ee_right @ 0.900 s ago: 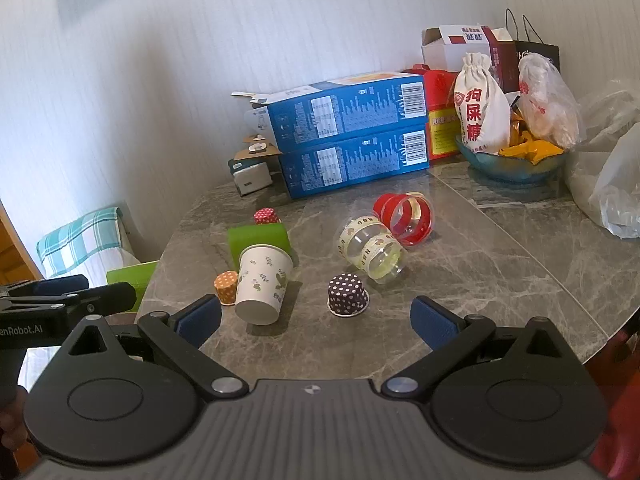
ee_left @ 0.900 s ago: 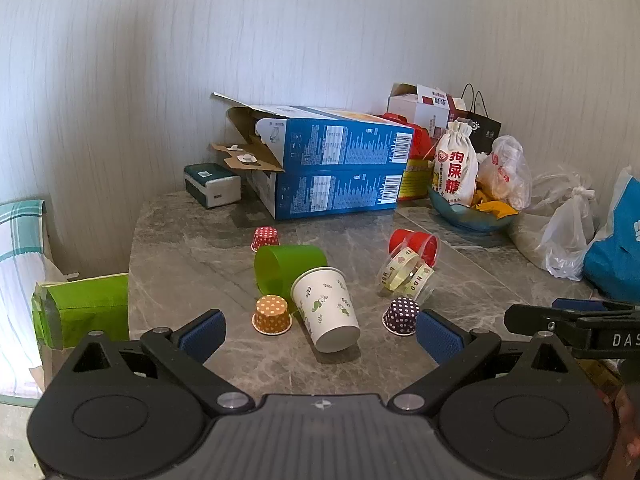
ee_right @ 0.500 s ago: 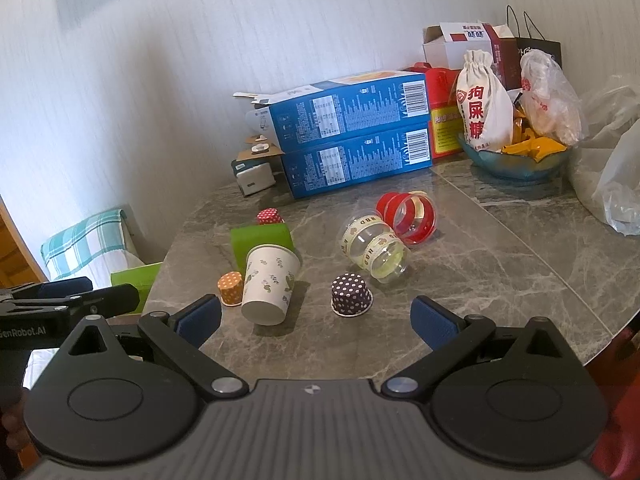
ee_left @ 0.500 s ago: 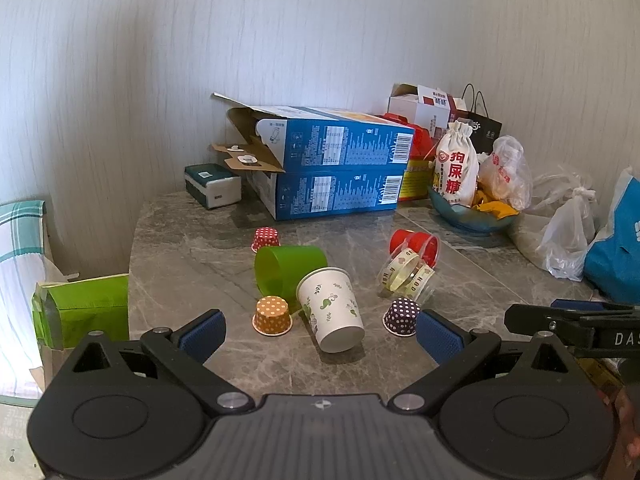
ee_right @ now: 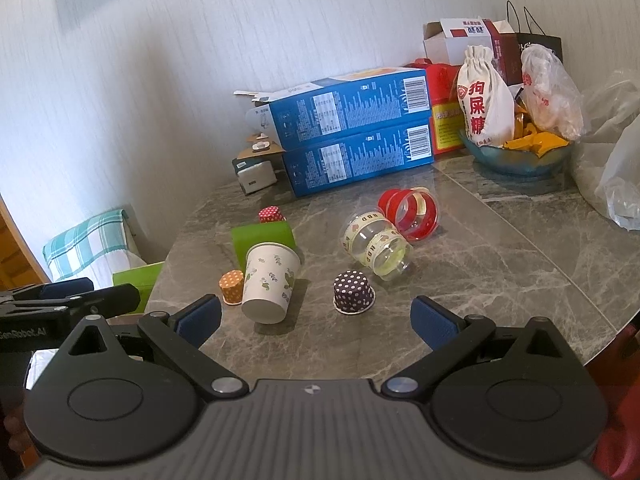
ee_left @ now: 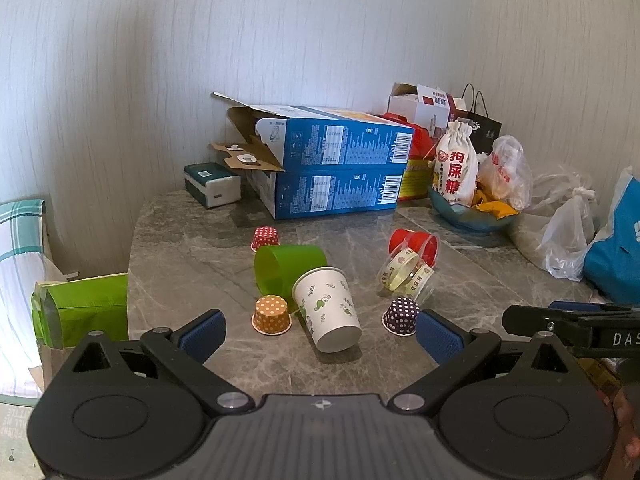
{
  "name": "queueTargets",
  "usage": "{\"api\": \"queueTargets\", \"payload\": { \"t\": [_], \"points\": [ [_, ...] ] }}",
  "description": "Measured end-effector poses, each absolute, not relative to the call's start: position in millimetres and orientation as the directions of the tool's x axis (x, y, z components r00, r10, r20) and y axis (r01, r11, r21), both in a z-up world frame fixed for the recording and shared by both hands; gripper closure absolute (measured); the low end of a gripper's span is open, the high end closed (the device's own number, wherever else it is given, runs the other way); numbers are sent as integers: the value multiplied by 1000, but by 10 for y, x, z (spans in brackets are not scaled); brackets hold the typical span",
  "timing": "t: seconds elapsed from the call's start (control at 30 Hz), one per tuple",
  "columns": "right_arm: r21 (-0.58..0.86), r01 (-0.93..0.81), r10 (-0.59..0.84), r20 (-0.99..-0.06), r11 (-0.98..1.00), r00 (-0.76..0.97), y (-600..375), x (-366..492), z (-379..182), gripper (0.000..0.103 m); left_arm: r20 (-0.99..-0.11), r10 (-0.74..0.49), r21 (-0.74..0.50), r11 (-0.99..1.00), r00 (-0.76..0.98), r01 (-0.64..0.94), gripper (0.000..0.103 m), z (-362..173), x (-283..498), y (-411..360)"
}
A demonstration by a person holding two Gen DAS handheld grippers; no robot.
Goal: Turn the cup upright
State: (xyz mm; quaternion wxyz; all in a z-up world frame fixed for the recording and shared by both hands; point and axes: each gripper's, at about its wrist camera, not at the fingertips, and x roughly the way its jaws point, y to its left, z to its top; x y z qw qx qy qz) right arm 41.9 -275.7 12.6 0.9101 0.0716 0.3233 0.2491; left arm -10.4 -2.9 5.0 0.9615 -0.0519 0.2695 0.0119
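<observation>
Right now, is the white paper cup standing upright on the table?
No, the paper cup lies on its side, base toward the camera, leaning against the green cup.

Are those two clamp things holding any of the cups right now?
No. The left gripper and the right gripper are both open with nothing between their fingers. The paper cup lies on its side on the table, untouched.

table [ee_right: 500,264]: polished grey marble | leaf-print cup [ee_right: 269,286]: matt paper | green cup [ee_left: 288,266]: smooth plastic | blue boxes [ee_right: 352,136]: glossy cardboard
</observation>
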Motion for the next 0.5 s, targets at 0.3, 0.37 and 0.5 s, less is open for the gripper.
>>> {"api": "queueTargets", "payload": {
  "t": [0.3,0.37,0.5],
  "points": [
    [300,-407,505,-552,863,663,-2782,416,118,1,-524,-8,-96,994,851,-50,1,43,-89,-24],
    [301,-408,507,-552,862,663,-2782,417,119,1,-526,-7,-96,994,851,-51,1,39,-87,-23],
    [301,-408,506,-552,862,663,-2784,423,118,1,-528,-8,-99,994,849,-53,1,38,-78,-9]
  ]
}}
